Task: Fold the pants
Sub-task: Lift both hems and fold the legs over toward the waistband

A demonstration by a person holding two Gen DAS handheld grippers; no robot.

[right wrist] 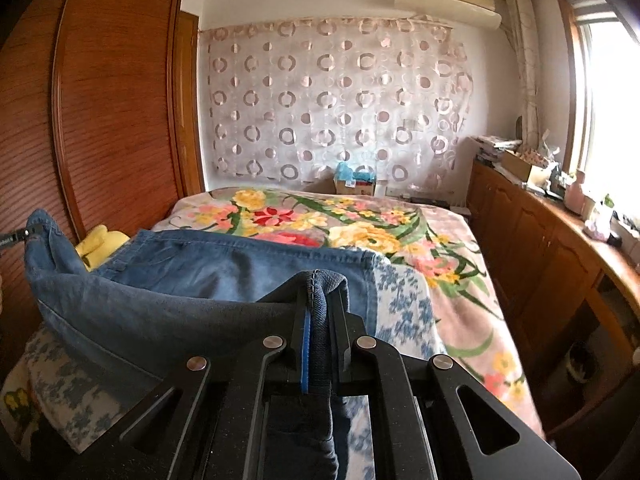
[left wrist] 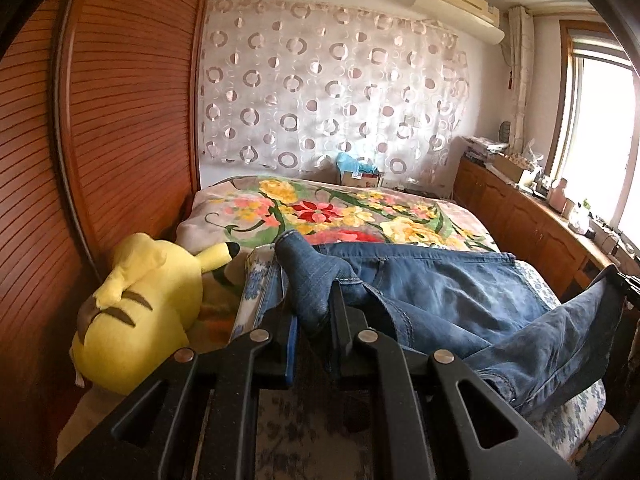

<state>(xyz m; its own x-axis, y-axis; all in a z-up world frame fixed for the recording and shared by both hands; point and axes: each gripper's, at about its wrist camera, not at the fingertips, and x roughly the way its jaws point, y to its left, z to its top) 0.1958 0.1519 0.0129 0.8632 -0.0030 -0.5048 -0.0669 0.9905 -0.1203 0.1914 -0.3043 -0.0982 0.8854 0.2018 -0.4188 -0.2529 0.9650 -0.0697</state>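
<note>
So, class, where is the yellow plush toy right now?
In the left wrist view, the yellow plush toy lies at the bed's left edge, against the wooden wardrobe, left of the jeans.

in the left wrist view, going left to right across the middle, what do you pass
wooden wardrobe → yellow plush toy → left gripper shut on a jeans cuff → the jeans spread on the bed → wooden cabinets → window
</note>
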